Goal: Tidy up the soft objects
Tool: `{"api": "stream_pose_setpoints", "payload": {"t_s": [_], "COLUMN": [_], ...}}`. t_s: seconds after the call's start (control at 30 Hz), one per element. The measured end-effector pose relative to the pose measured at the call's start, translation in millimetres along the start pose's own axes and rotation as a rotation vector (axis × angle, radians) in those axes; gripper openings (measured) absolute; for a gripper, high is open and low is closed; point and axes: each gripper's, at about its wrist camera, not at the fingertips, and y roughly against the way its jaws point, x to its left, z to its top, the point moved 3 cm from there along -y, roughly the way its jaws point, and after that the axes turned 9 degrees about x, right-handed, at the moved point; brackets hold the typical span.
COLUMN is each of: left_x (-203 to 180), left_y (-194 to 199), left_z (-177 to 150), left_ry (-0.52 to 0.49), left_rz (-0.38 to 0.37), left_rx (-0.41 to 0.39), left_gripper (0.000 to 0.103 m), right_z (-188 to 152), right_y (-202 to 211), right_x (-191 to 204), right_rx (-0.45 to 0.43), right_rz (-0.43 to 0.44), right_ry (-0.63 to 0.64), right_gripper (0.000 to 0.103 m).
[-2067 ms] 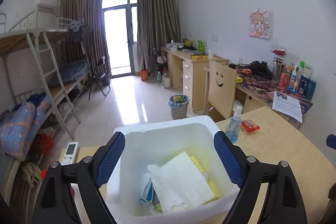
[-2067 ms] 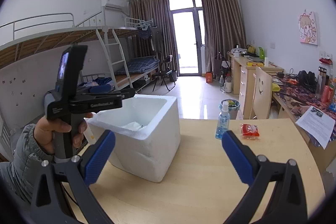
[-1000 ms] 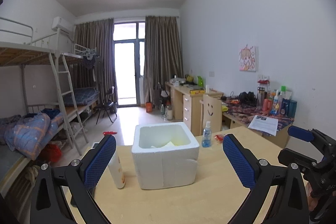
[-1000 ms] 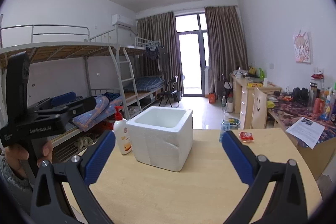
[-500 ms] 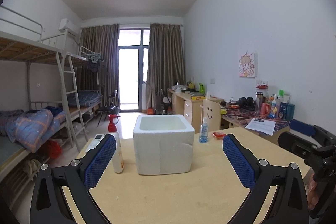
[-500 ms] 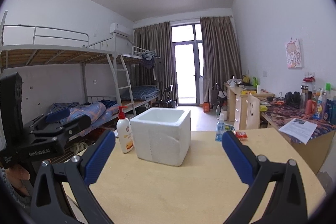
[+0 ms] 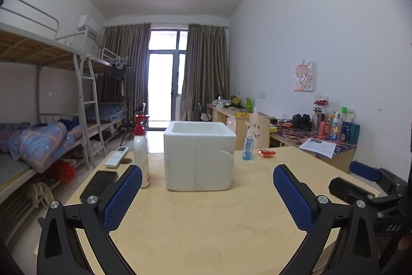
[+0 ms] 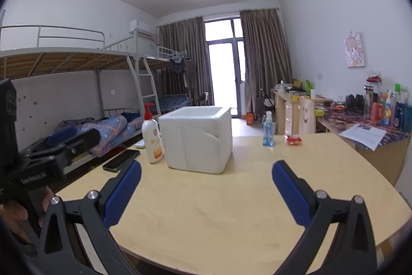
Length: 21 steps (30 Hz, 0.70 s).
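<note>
A white foam box [image 7: 199,155] stands open-topped on the wooden table [image 7: 206,223]; it also shows in the right wrist view [image 8: 197,138]. Its contents are hidden from this low angle. My left gripper [image 7: 207,192] is open and empty, held low near the table's front edge, well short of the box. My right gripper [image 8: 206,187] is open and empty, also back near the front edge. The right gripper's body shows at the right of the left wrist view [image 7: 373,187], and the left gripper's body at the left of the right wrist view [image 8: 51,148].
A lotion pump bottle [image 7: 141,153] stands left of the box. A black phone [image 7: 99,184] and a white remote [image 7: 117,156] lie further left. A blue spray bottle [image 7: 247,146] and a red packet [image 7: 266,153] sit right of the box. A cluttered desk [image 7: 322,138] stands behind.
Both grippers pulled back from the box and dropped low toward the table's front edge. The left gripper was right over the open box two seconds ago. The box's inside has gone out of sight.
</note>
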Motion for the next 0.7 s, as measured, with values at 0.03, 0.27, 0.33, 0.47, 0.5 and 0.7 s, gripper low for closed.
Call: {"api": "stream_pose_setpoints", "payload": {"t_s": [0.03, 0.27, 0.33, 0.47, 0.5, 0.7], "left_x": [-1, -4, -5, -5, -5, -4], "left_y": [0, 1, 2, 0, -1, 1], "left_z": [-2, -11, -13, -18, -19, -21], "left_ry": [0.002, -0.003, -0.005, -0.005, -0.005, -0.004], "left_rz": [0.002, 0.010, 0.014, 0.015, 0.015, 0.023], "left_rx": [0.004, 0.008, 0.009, 0.026, 0.029, 0.031], "left_gripper": [0.102, 0.102, 0.102, 0.102, 0.102, 0.102], "right_z": [-3, -14, -15, -17, -17, -21], "right_y": [-1, -3, -3, -2, -3, -4], "right_x": [1, 3, 4, 4, 4, 4], "right_rx": [0.006, 0.007, 0.000, -0.002, -0.001, 0.005], "right_rz": [0.005, -0.011, -0.022, -0.020, -0.016, -0.010], "right_ry": [-0.002, 0.001, 0.006, 0.009, 0.008, 0.004], "right_gripper": [0.103, 0.103, 0.103, 0.103, 0.103, 0.103]}}
